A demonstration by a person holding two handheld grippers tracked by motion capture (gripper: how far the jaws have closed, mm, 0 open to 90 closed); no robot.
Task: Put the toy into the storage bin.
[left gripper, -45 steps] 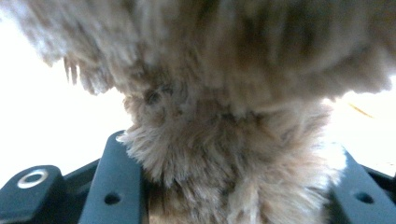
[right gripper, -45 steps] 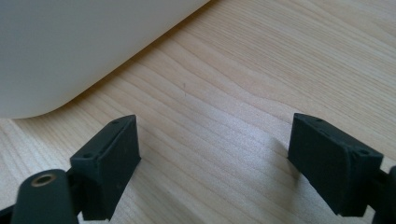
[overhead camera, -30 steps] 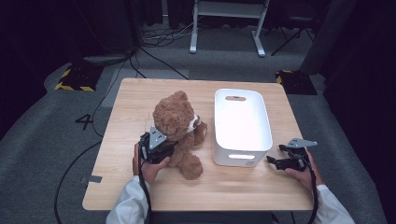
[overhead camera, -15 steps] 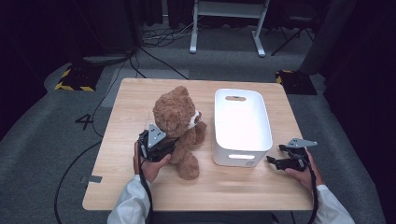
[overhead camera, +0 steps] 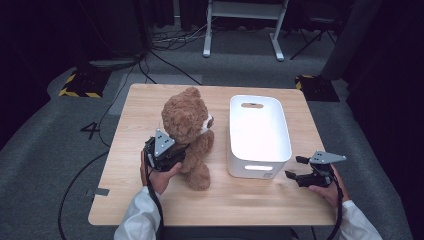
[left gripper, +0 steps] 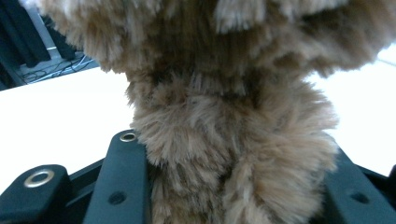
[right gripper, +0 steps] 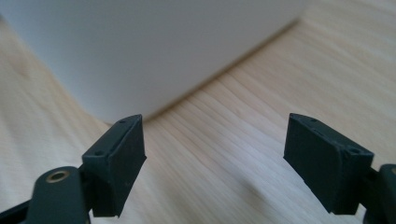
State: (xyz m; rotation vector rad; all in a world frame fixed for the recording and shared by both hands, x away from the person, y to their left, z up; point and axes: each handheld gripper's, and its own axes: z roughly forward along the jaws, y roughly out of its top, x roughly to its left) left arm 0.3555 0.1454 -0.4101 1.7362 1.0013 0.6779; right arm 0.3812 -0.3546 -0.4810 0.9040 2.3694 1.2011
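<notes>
A brown teddy bear (overhead camera: 187, 125) stands upright on the wooden table (overhead camera: 225, 200), left of a white bin (overhead camera: 260, 100). My left gripper (overhead camera: 182, 155) is shut on the bear's body from its left side. In the left gripper view, fur (left gripper: 224, 140) bulges between the black jaws. My right gripper (overhead camera: 294, 167) hovers low by the bin's near right corner, open. Its jaws have just been closing a little, with nothing between them. The right gripper view shows that gripper (right gripper: 215, 140) facing the bin's wall (right gripper: 154, 46) over bare wood.
The bin looks empty from the high view and has a handle slot at its far end. The table's near edge lies just below both hands. Cables and a white stand sit on the grey floor beyond the table.
The bear has shifted slightly in the left gripper's hold. The right gripper has moved a little beside the bin's corner.
</notes>
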